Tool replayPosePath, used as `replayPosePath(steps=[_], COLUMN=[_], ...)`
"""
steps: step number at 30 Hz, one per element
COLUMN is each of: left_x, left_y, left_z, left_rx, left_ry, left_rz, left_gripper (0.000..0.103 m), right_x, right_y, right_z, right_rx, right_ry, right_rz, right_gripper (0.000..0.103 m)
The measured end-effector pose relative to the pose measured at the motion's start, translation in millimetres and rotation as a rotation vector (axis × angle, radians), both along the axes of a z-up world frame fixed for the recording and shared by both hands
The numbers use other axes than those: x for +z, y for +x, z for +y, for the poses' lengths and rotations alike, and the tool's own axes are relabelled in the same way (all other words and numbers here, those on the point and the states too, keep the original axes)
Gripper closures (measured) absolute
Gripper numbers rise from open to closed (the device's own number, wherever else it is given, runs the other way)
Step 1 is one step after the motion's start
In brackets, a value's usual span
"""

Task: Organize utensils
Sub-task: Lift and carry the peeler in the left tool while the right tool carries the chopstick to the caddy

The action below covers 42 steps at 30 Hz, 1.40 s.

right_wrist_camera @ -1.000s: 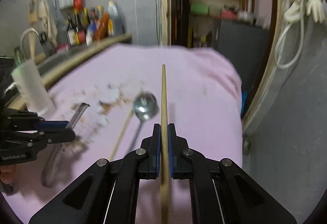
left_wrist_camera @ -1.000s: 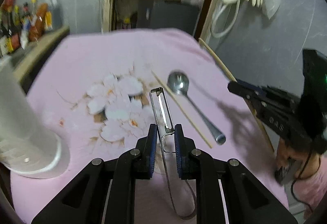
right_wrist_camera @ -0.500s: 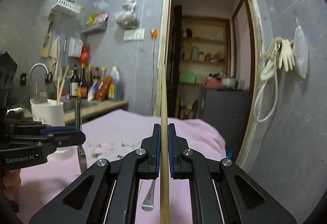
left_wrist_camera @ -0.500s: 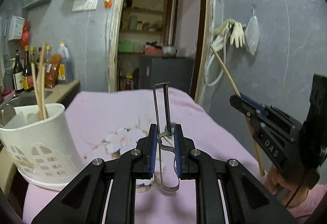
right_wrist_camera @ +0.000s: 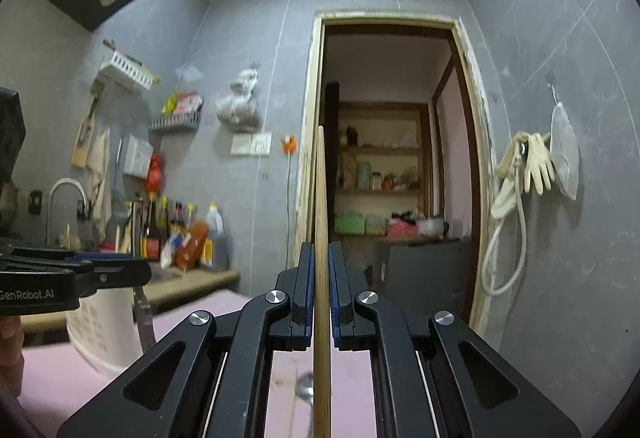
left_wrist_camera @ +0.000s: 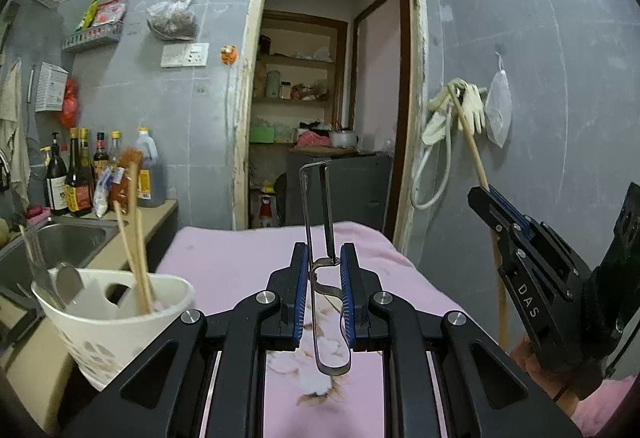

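Observation:
My left gripper [left_wrist_camera: 324, 262] is shut on a metal peeler [left_wrist_camera: 316, 206], which stands upright above the pink tablecloth [left_wrist_camera: 240, 254]. A white utensil holder [left_wrist_camera: 112, 334] stands at lower left with chopsticks [left_wrist_camera: 134, 238] and a metal utensil [left_wrist_camera: 68, 282] in it. At the right, my right gripper [left_wrist_camera: 486, 198] grips a single wooden chopstick [left_wrist_camera: 474, 146]. In the right wrist view the right gripper [right_wrist_camera: 319, 266] is shut on that chopstick [right_wrist_camera: 320, 198], pointing up. The left gripper [right_wrist_camera: 136, 272] is at left with the peeler's handle [right_wrist_camera: 144, 318] hanging below, in front of the holder [right_wrist_camera: 100, 330]. A spoon [right_wrist_camera: 305, 390] lies on the cloth below.
A steel sink [left_wrist_camera: 64, 242] and a counter with sauce bottles [left_wrist_camera: 76, 182] lie left of the table. An open doorway [left_wrist_camera: 320, 98] with shelves is straight ahead. Rubber gloves and a hose [left_wrist_camera: 456, 110] hang on the grey right wall.
Both grippers have risen off the table and tilted upward, carrying the peeler and the chopstick. The holder has come closer in the left wrist view, and the spoon stayed on the cloth.

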<state>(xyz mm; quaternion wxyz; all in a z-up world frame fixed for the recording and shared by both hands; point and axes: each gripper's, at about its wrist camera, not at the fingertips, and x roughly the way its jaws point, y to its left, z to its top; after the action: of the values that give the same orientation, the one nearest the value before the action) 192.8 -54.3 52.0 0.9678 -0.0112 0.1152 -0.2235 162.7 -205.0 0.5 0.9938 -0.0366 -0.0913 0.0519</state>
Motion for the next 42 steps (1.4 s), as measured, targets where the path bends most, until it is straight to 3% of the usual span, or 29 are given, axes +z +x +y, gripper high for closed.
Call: replayPosePath(steps=[8,19,28,34,42], left_x=[35.0,66.1,51.1,28.7,9.5], left_y=[-1.8,-3.7,20.3,42.7,55.5], left_z=[48.5,147.8,198.2,206.5,203.7], left_rx=[0.096,0.338,0.448,0.447,0.454], left_ry=[-0.040,-0.056,-0.081,-0.120,-0.121], left_rz=[-0.077,-0.158,-0.113,-0.034,0.009], left_gripper=[0.090,0.090,0.090,0.090,0.090], right_x=[26.5,63.2,68.1,58.0,46.2], right_y=[11.8,48.3,83.6,106.9,123.3], right_z=[38.9,115.7,153.0,155.7,160.7], right_rx=[0.074,0.328,0.498,0.507,0.474], right_ry=[0.032,0.131,0.250,0.294,0.307], right_rz=[-0.070,-0.084,-0.003,0.062,0.107], right_gripper=[0.099,0.099,0.099,0.099,0.099])
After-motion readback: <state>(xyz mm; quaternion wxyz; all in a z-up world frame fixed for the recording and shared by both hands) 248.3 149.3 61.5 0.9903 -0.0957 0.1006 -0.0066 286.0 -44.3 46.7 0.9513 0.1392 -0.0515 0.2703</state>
